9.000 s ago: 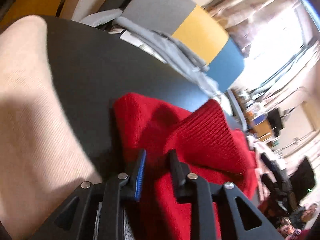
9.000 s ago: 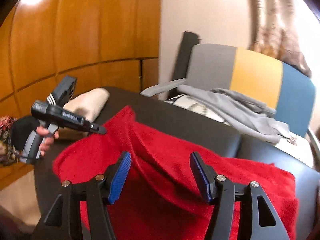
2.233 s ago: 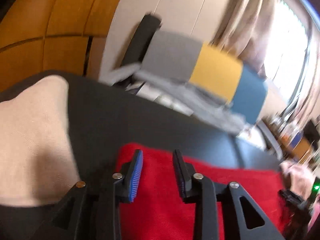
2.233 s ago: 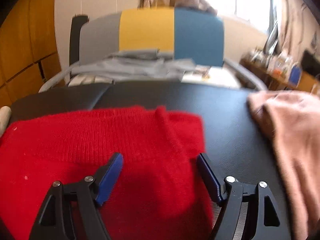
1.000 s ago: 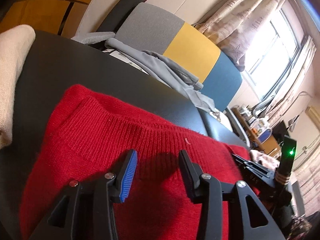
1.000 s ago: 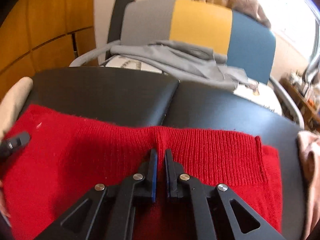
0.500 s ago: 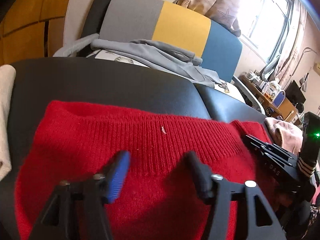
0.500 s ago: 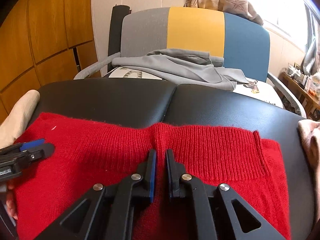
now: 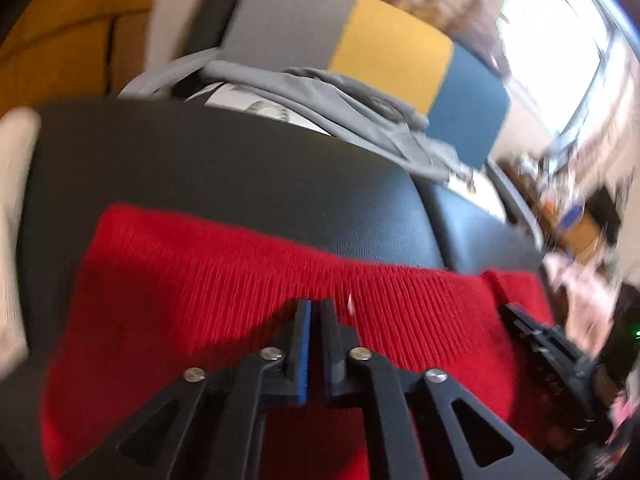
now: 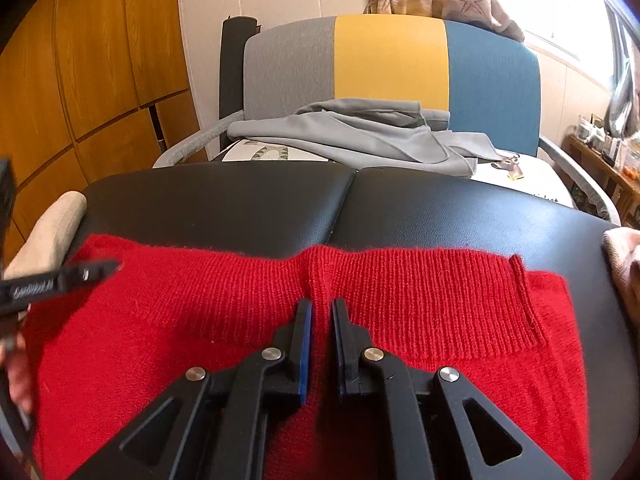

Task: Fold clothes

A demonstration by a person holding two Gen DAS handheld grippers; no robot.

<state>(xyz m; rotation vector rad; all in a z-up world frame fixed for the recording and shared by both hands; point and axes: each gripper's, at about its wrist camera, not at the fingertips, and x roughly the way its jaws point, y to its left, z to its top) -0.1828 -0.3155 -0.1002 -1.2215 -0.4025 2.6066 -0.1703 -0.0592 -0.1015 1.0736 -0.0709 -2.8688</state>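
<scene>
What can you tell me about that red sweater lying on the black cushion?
The red sweater is a soft knit with a band of ribbing along its far edge. It lies spread fairly flat across the black padded surface, with a small ridge in the ribbing near the middle. Both tongs, left and right, are nearly closed over it; whether they pinch fabric is unclear.

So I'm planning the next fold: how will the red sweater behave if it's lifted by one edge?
The red sweater is a soft ribbed knit lying flat, so it would probably droop rather than hold shape. Its fuzzy surface should grip rather than slip. On the smooth black cushion it may slide when pushed.
</scene>
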